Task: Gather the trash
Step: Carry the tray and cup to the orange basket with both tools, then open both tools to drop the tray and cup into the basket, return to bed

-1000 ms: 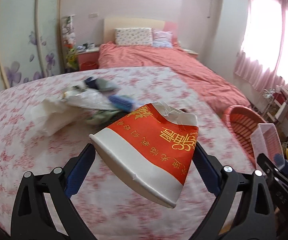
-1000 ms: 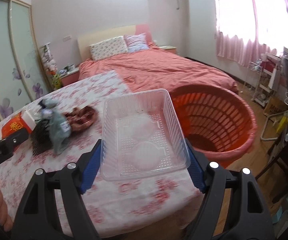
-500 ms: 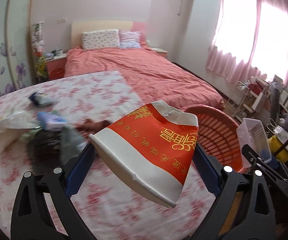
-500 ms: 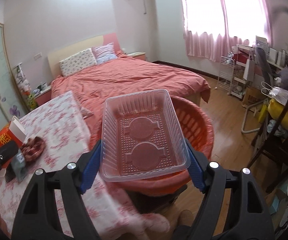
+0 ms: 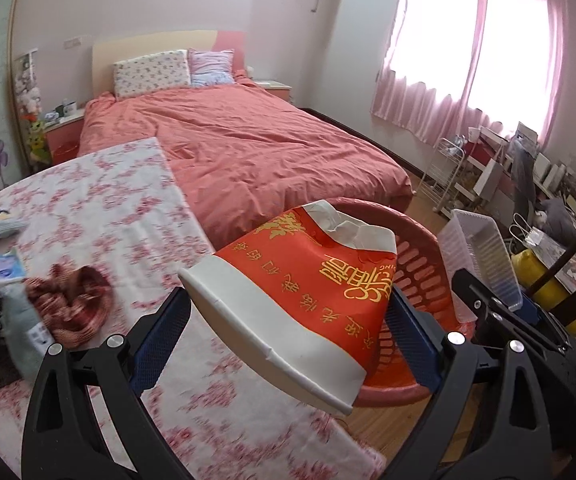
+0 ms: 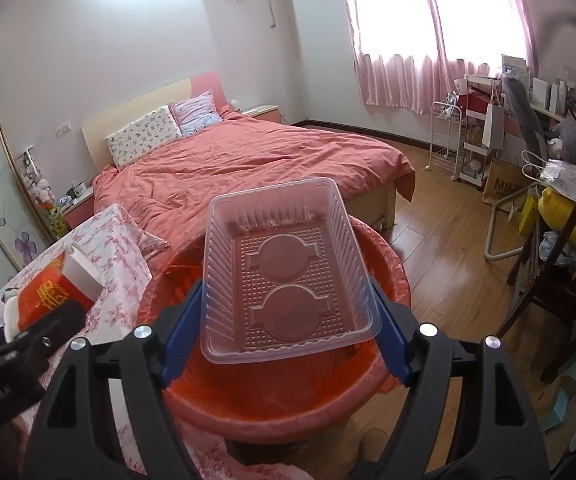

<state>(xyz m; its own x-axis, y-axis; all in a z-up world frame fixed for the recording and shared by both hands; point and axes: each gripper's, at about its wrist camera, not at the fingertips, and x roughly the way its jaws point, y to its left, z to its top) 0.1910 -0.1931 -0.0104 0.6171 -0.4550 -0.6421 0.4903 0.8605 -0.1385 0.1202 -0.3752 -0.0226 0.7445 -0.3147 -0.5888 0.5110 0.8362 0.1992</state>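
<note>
My left gripper [image 5: 288, 320] is shut on a crushed red and white paper cup [image 5: 299, 304] with gold writing, held at the table's right edge beside the red basket [image 5: 415, 248]. My right gripper [image 6: 284, 316] is shut on a clear plastic tray [image 6: 284, 276] and holds it right above the open red basket [image 6: 272, 396]. The tray also shows in the left wrist view [image 5: 483, 256], over the basket's far side. The cup also shows in the right wrist view [image 6: 56, 292], left of the basket.
The table with the pink flowered cloth [image 5: 100, 208] carries more litter at its left: a brown-red crumpled wrapper [image 5: 70, 304], a grey packet [image 5: 20, 332], a blue packet [image 5: 2, 270]. A red-covered bed [image 5: 256, 148] stands behind. A chair and cluttered desk [image 6: 567, 216] stand to the right.
Both grippers have swung right, away from the litter on the table toward the red basket. The tray is now over the basket's opening; the cup has come to the basket's near rim.
</note>
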